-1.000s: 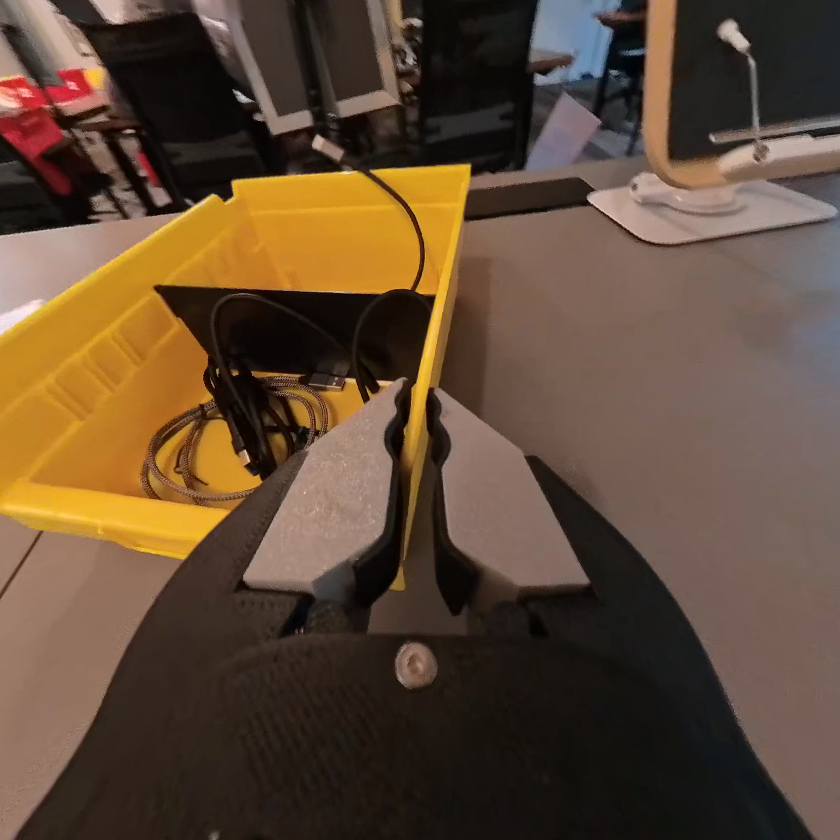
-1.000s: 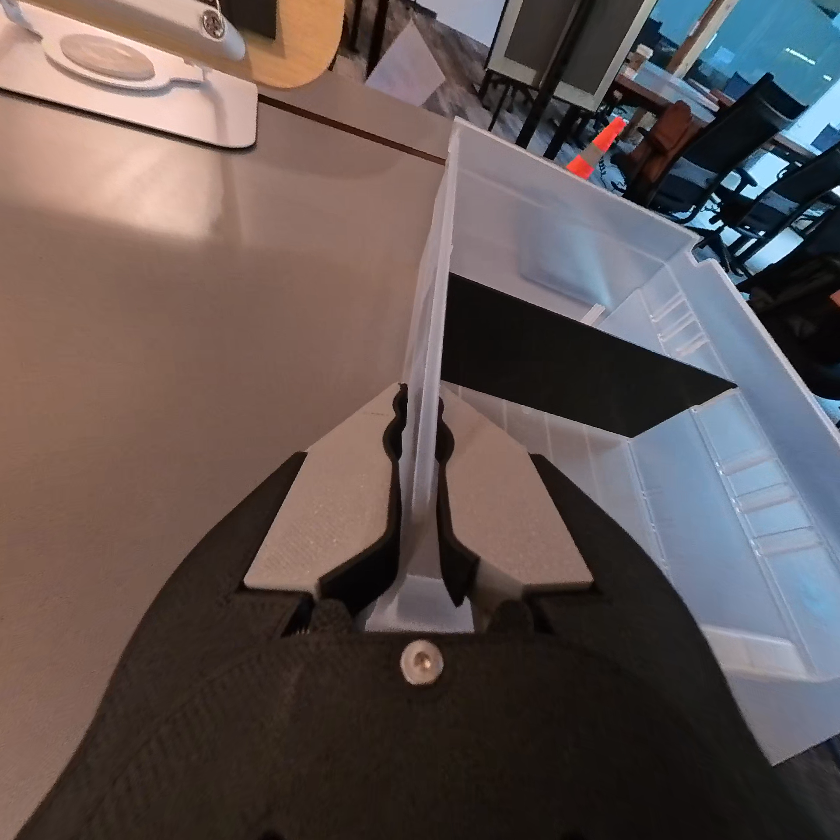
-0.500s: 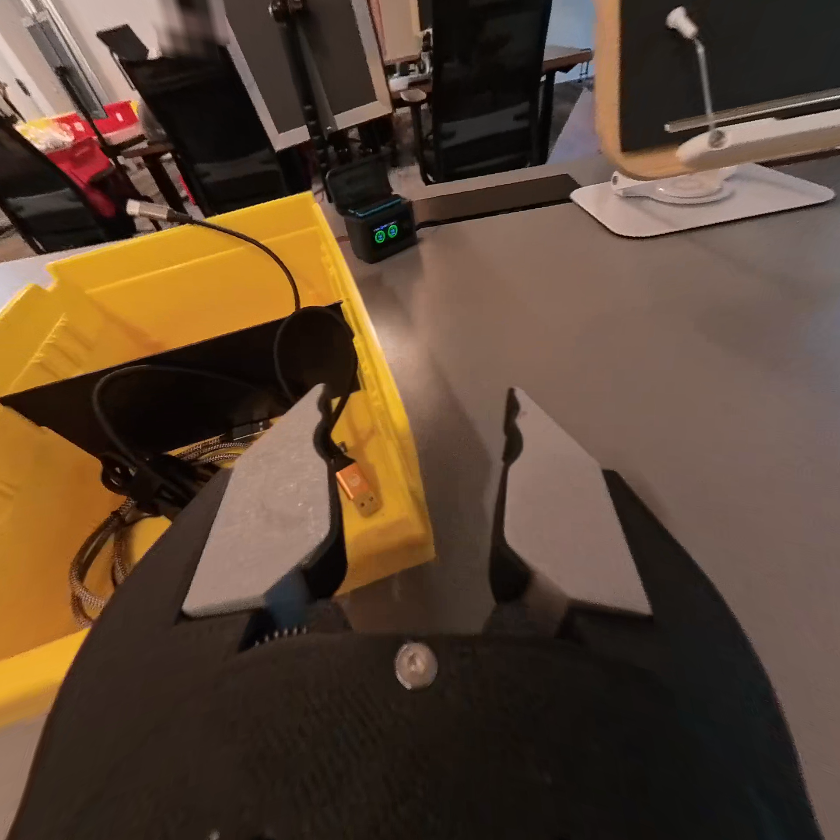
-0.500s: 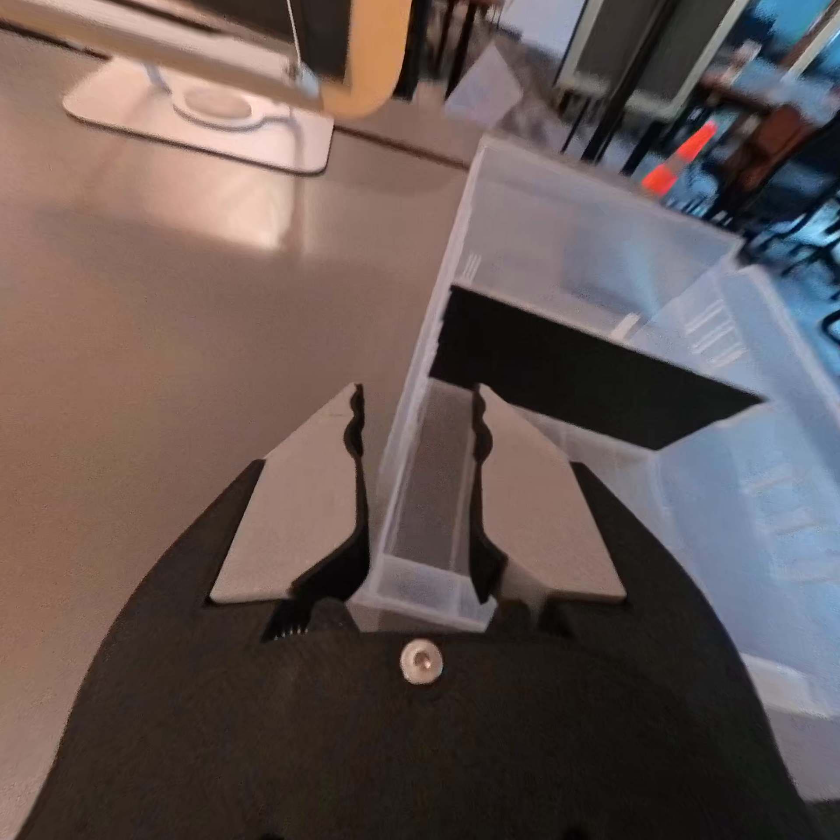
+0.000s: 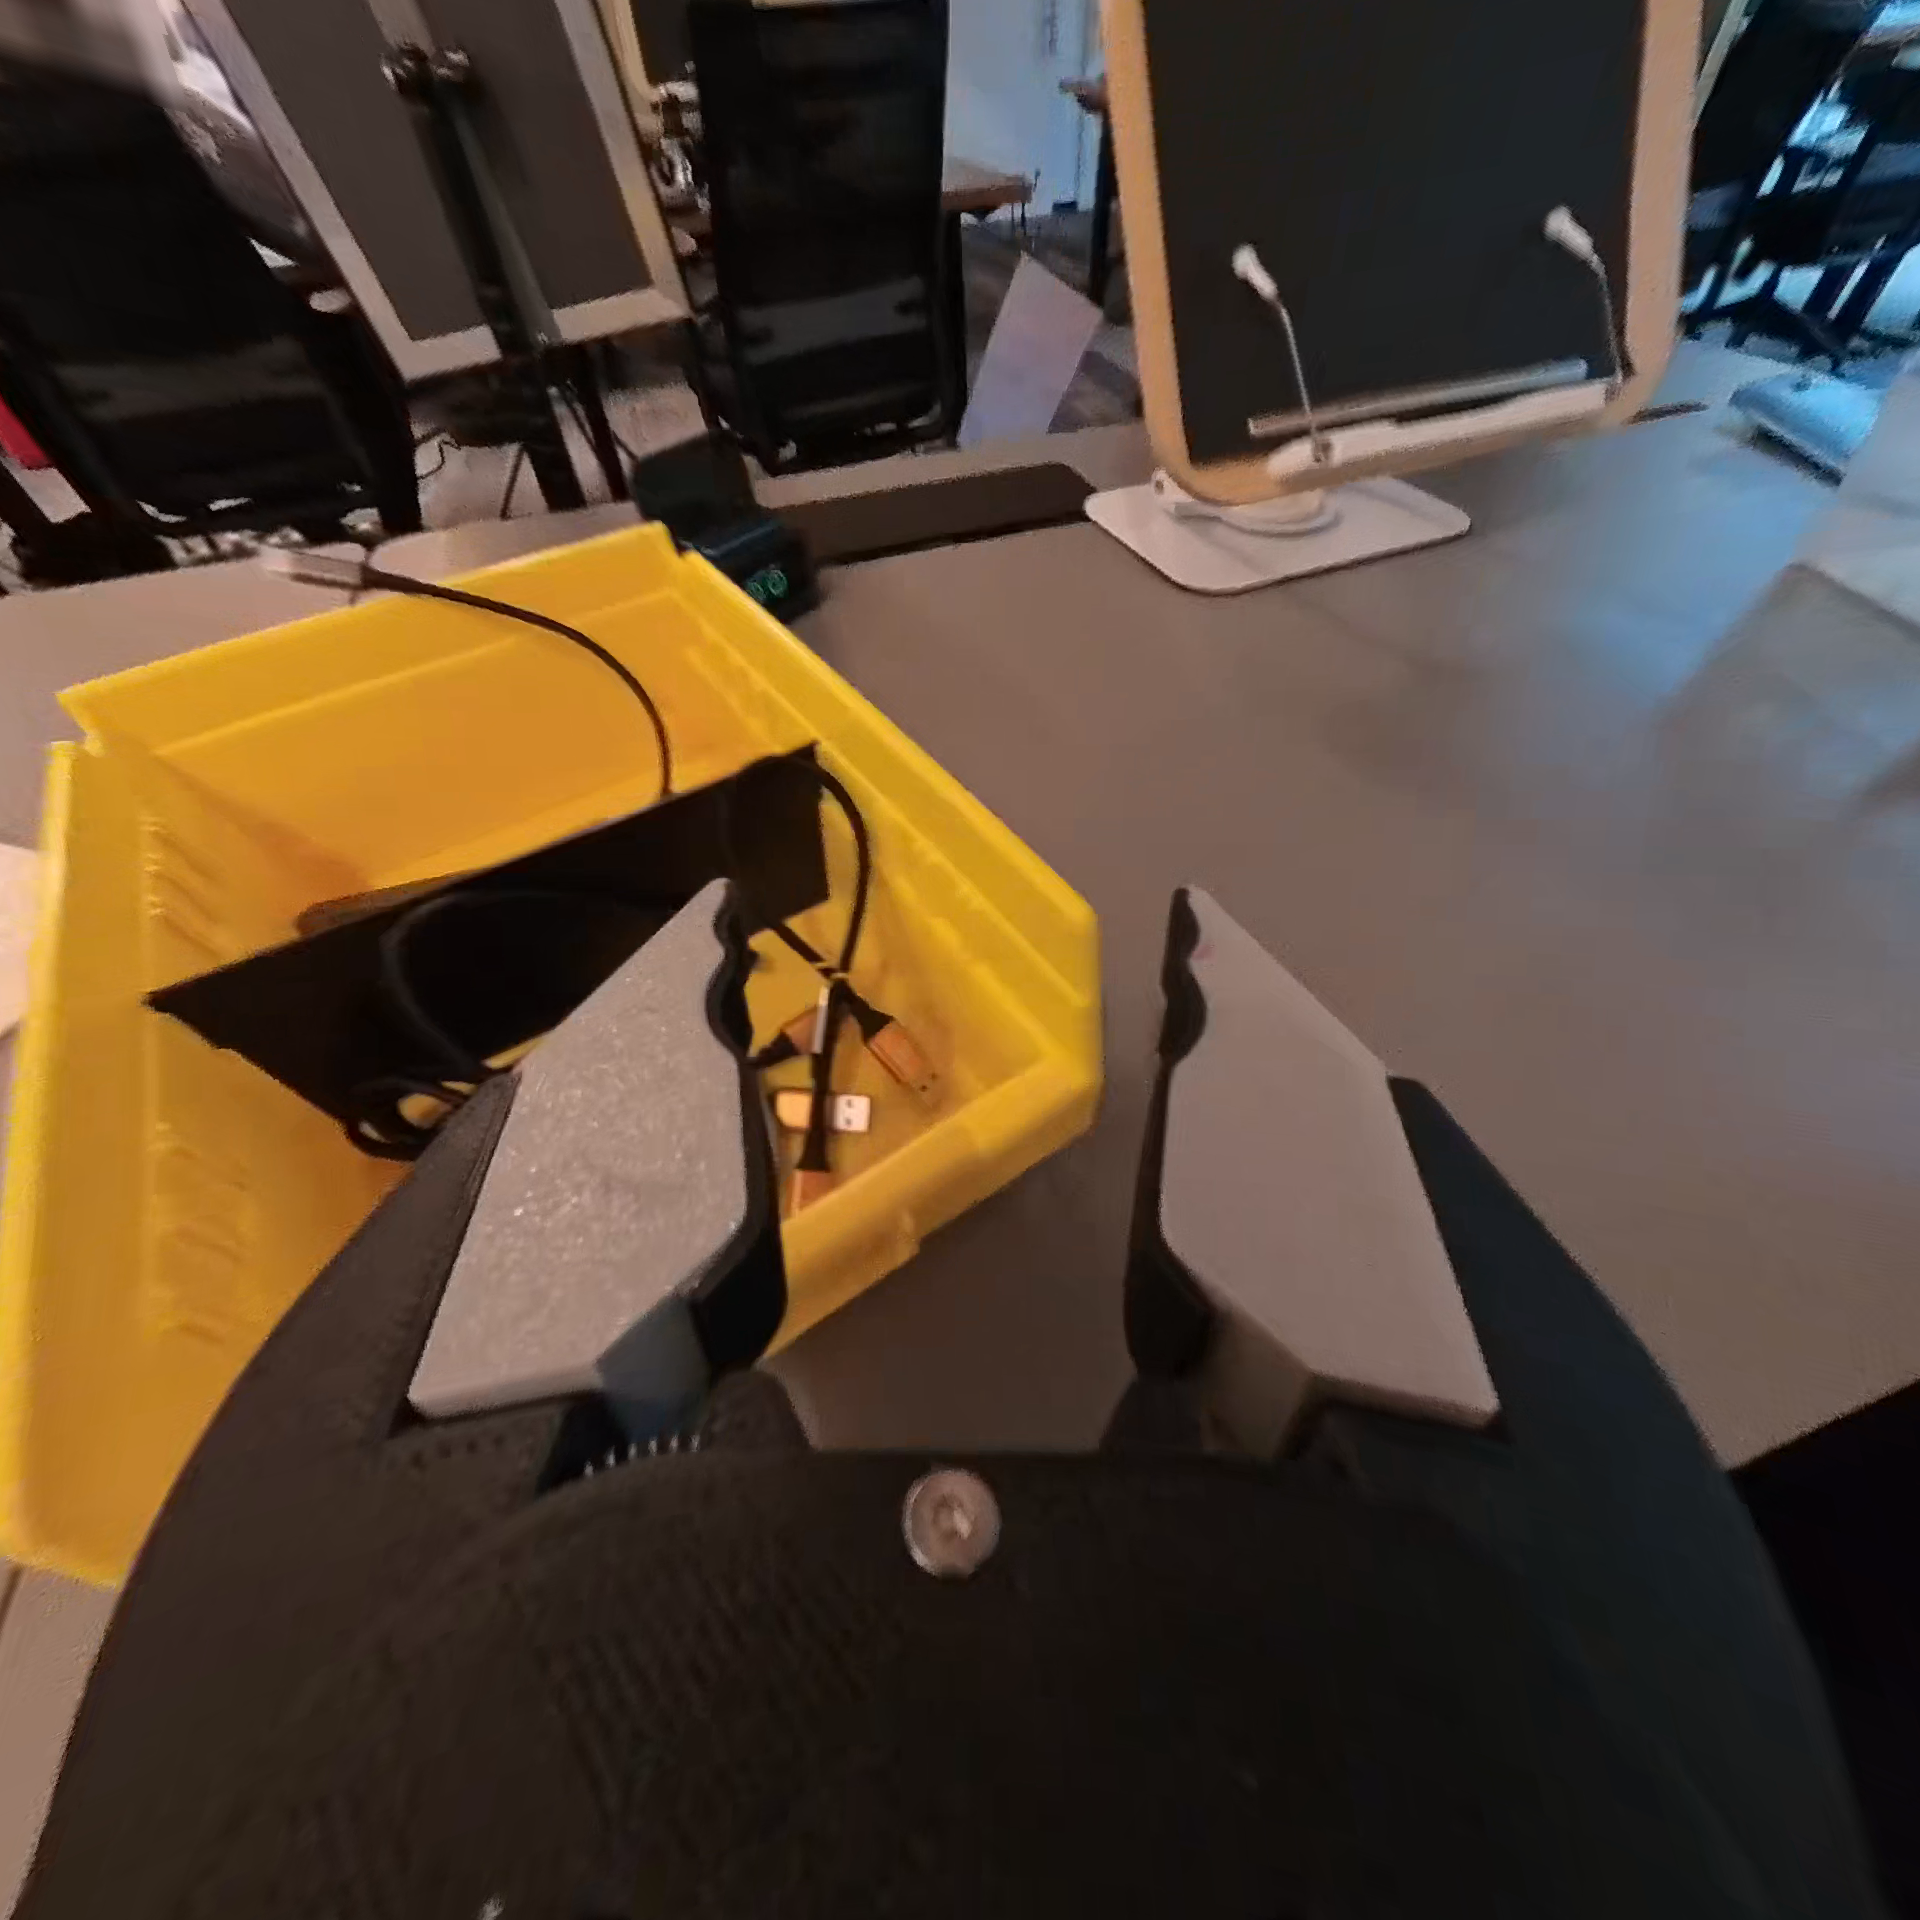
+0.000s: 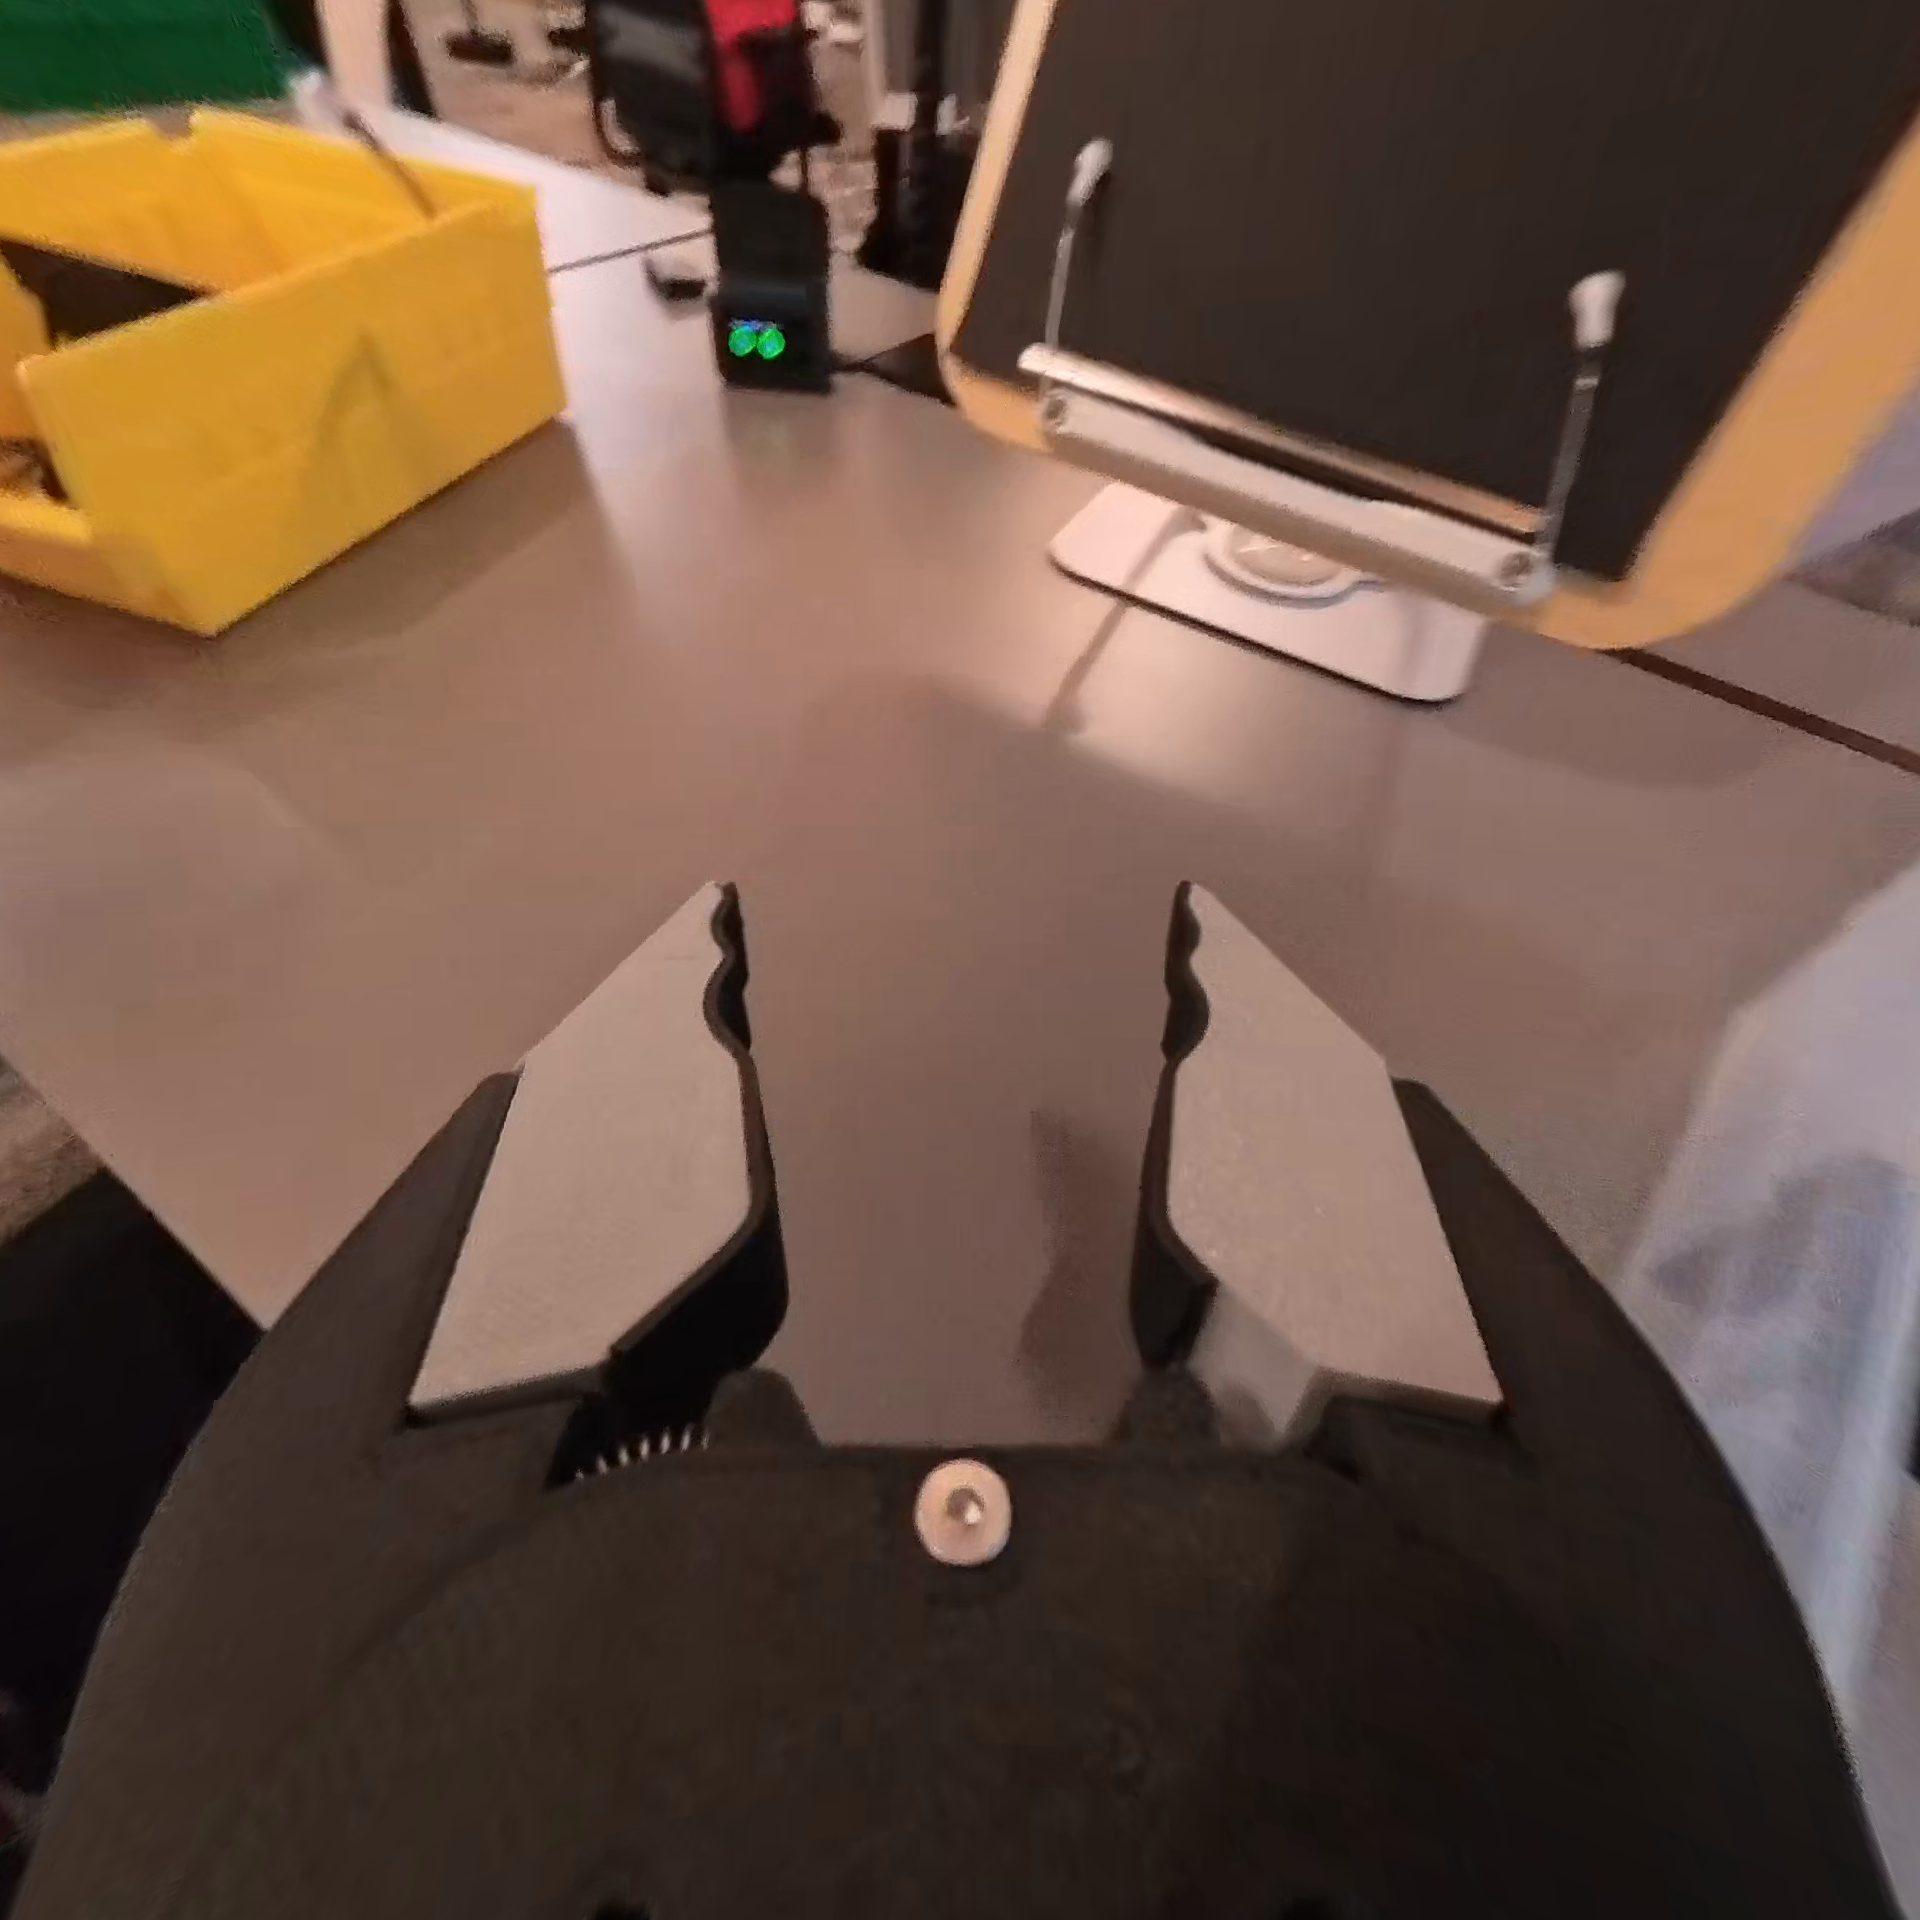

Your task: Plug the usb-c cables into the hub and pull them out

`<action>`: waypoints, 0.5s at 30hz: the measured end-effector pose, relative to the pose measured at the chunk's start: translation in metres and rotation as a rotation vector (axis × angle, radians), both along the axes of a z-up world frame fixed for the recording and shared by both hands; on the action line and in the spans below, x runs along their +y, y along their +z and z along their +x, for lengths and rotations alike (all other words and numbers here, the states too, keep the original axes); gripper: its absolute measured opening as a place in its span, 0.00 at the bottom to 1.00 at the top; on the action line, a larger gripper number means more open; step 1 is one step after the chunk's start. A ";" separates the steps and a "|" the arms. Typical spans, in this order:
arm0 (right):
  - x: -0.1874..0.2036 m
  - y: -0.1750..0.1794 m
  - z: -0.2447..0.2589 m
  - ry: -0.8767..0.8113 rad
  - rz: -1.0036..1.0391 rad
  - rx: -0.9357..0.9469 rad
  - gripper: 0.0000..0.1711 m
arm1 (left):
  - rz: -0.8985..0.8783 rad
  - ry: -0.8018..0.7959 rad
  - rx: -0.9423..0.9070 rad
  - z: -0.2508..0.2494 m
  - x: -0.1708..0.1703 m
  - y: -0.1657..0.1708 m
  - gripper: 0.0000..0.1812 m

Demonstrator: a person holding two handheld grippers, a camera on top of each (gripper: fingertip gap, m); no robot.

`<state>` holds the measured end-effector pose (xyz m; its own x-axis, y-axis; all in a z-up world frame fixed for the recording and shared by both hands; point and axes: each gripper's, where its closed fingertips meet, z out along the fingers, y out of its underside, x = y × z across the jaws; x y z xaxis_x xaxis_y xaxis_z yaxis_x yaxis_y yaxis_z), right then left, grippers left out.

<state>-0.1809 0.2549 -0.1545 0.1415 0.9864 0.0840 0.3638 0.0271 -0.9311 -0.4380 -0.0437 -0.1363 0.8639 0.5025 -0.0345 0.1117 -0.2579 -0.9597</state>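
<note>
Both sets of jaws are spread wide and gripping nothing: left gripper [image 5: 951,914] hangs over the yellow bin [image 5: 966,1127] corner, right gripper [image 6: 951,914] over bare worktop [image 6: 914,790].

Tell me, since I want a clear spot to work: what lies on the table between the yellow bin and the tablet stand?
In the right wrist view, a small black box with two green lights stands between the yellow bin and the tablet stand; the table nearer the camera is bare.

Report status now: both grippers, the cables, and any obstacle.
Left gripper open, empty. Right gripper open, empty. Cables loose in yellow bin. Hub not seen.
</note>
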 end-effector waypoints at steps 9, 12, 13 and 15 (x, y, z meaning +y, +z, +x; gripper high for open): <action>-0.032 -0.026 -0.078 0.319 0.065 0.019 0.45 | -0.120 0.051 -0.020 -0.127 0.032 0.030 0.37; -0.042 -0.027 -0.088 0.392 -0.054 0.052 0.44 | -0.303 0.017 -0.142 -0.171 0.068 -0.004 0.37; -0.045 -0.030 -0.087 0.416 -0.083 0.036 0.44 | -0.373 0.035 -0.179 -0.187 0.074 -0.019 0.37; -0.043 -0.036 -0.084 0.415 -0.090 0.038 0.42 | -0.502 0.062 -0.285 -0.209 0.081 -0.050 0.41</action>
